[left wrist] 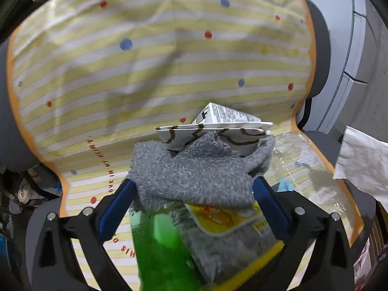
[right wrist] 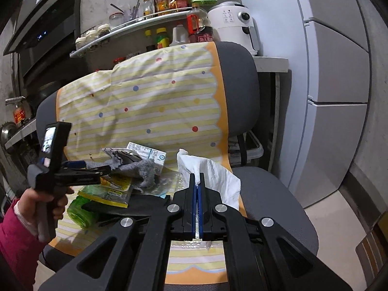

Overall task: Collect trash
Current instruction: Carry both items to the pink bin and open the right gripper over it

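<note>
On the chair seat, seen from the left wrist, the left gripper (left wrist: 194, 208) stands with jaws wide open around a grey sock (left wrist: 194, 169); the blue pads flank it, and whether they touch it is unclear. The sock is soft and light, so it will sag and is best pinched through its bunched middle. Under it lie a green bottle (left wrist: 162, 247) and a yellow-edged packet (left wrist: 232, 237): the bottle looks thin, smooth and likely to roll, the packet slick and crinkly, best taken by an edge. Beyond sit a folded card (left wrist: 213, 133) and a small carton (left wrist: 225, 115), both light and stiff. From the right wrist, the right gripper (right wrist: 197, 181) has its jaws closed on a white tissue (right wrist: 213, 172), held by a thin fold; it is very light and tears easily, so a gentle grip suffices. The rest of the trash lies to its left on the striped cloth (right wrist: 155, 111), beside the left gripper (right wrist: 106, 168).
</note>
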{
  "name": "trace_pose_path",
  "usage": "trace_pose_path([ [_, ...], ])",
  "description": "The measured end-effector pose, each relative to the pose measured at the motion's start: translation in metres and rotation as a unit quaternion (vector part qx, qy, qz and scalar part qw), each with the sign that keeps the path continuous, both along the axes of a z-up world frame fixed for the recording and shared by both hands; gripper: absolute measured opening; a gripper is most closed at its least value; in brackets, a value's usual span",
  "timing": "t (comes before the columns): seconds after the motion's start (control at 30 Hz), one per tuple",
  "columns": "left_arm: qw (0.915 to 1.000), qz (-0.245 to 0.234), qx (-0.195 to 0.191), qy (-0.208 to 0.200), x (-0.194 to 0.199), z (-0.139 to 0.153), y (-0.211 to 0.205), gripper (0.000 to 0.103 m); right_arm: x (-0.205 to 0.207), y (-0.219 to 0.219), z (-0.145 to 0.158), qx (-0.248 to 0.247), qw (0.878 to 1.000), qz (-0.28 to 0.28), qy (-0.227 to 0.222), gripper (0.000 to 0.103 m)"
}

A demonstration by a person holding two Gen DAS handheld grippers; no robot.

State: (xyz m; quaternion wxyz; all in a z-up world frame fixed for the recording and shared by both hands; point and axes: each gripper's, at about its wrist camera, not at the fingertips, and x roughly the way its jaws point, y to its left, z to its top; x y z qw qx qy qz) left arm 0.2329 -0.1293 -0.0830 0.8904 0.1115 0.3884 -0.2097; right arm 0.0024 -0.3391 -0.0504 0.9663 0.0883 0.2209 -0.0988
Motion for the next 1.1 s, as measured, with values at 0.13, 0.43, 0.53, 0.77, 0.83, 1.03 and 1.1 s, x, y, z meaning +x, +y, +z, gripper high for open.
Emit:
trace_pose_path([
  [0.13,0.9998,0.005,0.001,0.019,0.011,-0.007,0.003,0.039,-0.001,-0.002,-0.002,0.002,1.000,0.000,0.003,0.001],
  [0.43,0.9934,0.020,-0.081,-0.079,-0.023,0.068,0.030,0.006,-0.021,-0.002,0.007,-0.006,1.000,-0.013,-0.018,0.001],
  [0.53,0.9854,0.024,-0.122,-0.116,-0.048,0.108,0.047,0.006,-0.033,-0.004,0.012,-0.004,0.999,-0.022,-0.028,0.001],
  [0.77,0.9715,-0.044,-0.175,-0.153,-0.126,0.155,0.049,0.006,-0.073,-0.008,0.026,0.006,0.998,-0.036,-0.052,0.001],
  [0.83,0.9692,-0.073,-0.184,-0.146,-0.147,0.155,0.042,0.006,-0.085,-0.010,0.028,0.004,0.998,-0.042,-0.052,0.001],
  [1.03,0.9583,-0.158,-0.208,-0.115,-0.203,0.130,-0.004,0.006,-0.142,-0.024,0.016,-0.004,0.995,-0.092,-0.033,0.001],
  [1.1,0.9522,-0.188,-0.212,-0.113,-0.223,0.118,-0.024,0.006,-0.158,-0.032,0.008,-0.004,0.993,-0.112,-0.024,0.002],
])
